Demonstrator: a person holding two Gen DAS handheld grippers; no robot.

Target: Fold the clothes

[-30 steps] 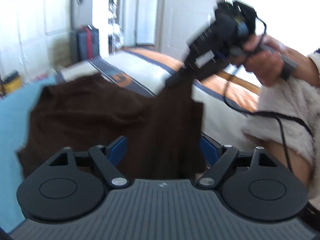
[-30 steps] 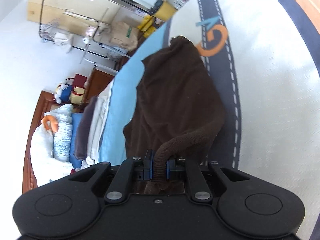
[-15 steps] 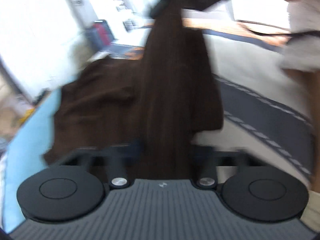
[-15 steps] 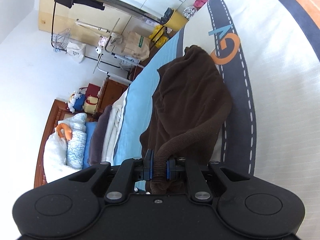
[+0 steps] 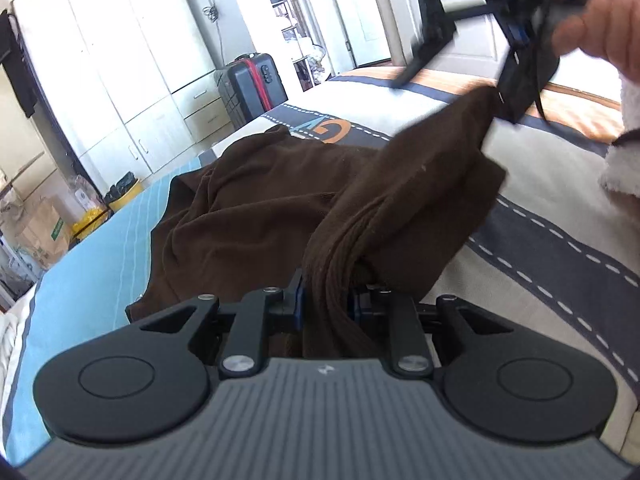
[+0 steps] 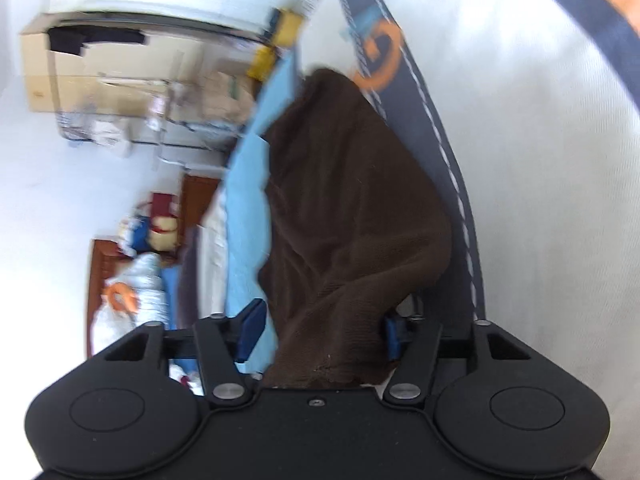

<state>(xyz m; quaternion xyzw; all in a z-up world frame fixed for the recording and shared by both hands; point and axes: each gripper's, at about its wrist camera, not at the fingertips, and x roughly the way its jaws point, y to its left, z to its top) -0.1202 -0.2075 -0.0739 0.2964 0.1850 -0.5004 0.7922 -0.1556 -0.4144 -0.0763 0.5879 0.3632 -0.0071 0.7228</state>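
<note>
The right gripper [image 6: 320,334] has just been opening around the brown garment [image 5: 280,184], which was pinched before. The left gripper [image 5: 326,304] is pinching its bunched edge, the rest lying ahead on the bed [image 5: 560,208].

The brown garment [image 5: 280,200] is soft matt knit cloth, with a ribbed band bunched at the lower centre of the left wrist view. The bedspread [image 5: 540,208] under it is smooth woven cloth, cream with dark printed stripes. The suitcase [image 5: 252,84] in the upper middle has a hard, faintly glossy plastic shell. The wardrobe [image 5: 132,92] at upper left has smooth, pale, slightly shiny doors. A fluffy white sleeve [image 5: 624,152] shows at the right edge. The left gripper [image 5: 326,304] is matt black plastic with small bright metal pins.
</note>
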